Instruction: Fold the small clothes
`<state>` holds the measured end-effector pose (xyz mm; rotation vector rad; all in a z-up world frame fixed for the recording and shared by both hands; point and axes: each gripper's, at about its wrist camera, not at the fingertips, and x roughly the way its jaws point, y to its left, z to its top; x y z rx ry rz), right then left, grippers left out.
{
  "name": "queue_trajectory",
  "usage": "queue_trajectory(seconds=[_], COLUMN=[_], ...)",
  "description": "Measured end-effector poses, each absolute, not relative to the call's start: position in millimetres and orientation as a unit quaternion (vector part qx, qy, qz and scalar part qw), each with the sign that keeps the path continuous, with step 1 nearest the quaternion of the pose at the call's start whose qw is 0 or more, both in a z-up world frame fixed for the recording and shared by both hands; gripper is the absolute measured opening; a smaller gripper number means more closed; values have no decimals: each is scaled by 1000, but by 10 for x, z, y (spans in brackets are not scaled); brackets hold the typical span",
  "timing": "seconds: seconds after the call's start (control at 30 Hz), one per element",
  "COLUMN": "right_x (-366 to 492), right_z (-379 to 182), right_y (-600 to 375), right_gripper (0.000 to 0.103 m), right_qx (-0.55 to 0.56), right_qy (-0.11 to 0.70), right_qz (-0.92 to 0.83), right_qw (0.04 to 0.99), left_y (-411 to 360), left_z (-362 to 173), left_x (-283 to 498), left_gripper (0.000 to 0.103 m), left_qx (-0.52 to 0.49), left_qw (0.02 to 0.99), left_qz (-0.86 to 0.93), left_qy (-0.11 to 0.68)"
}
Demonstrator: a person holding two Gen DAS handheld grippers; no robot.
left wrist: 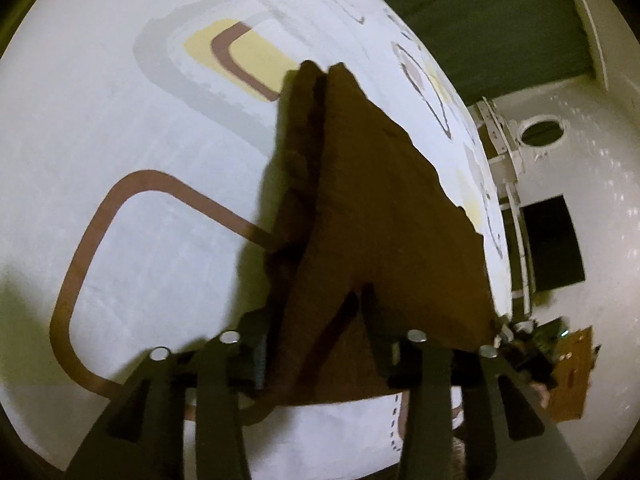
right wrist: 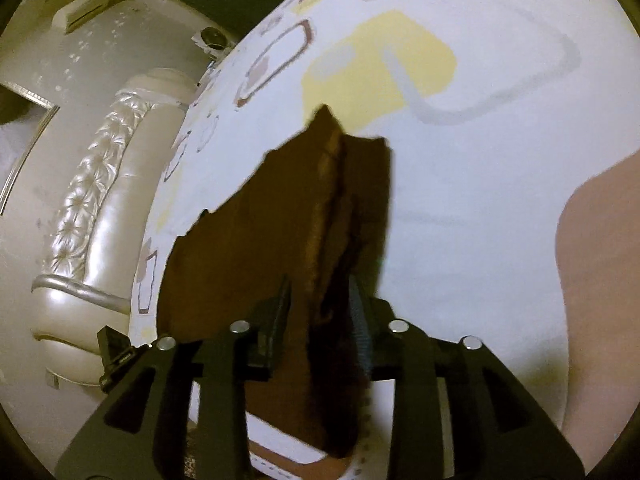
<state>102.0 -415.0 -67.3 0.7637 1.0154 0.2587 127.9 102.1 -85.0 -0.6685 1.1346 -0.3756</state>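
The left gripper (left wrist: 316, 316) pinches the brown cloth (left wrist: 376, 208); it runs toward 12 o'clock over the patterned sheet (left wrist: 132, 128). The right gripper (right wrist: 320, 304) pinches it too.

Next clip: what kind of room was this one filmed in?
Most likely a bedroom. The brown garment is being handled over a bed sheet printed with rounded rectangles, and a tufted, pearl-coloured upholstered headboard runs along the sheet's edge.
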Motion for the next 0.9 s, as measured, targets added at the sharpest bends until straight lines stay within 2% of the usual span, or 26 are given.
queue_trajectory(seconds=[0.2, 0.27, 0.37, 0.9], right_x=[1151, 1212, 1302, 1875], right_z=[-379, -295, -214, -95], right_y=[-3720, -3549, -3263, -1548], right_gripper=[38, 44, 47, 55], right_qx=[335, 327, 307, 172], right_qy=[465, 465, 472, 534], right_qz=[146, 157, 168, 212], right_qw=[806, 808, 809, 800], left_y=[793, 765, 751, 924], left_z=[-768, -778, -792, -895], left_x=[1216, 1208, 1203, 1207], left_gripper=[60, 66, 71, 71], left_qx=[-234, -227, -233, -297], left_qw=[809, 814, 816, 802], left_qz=[-180, -182, -187, -221], left_qy=[508, 503, 494, 468])
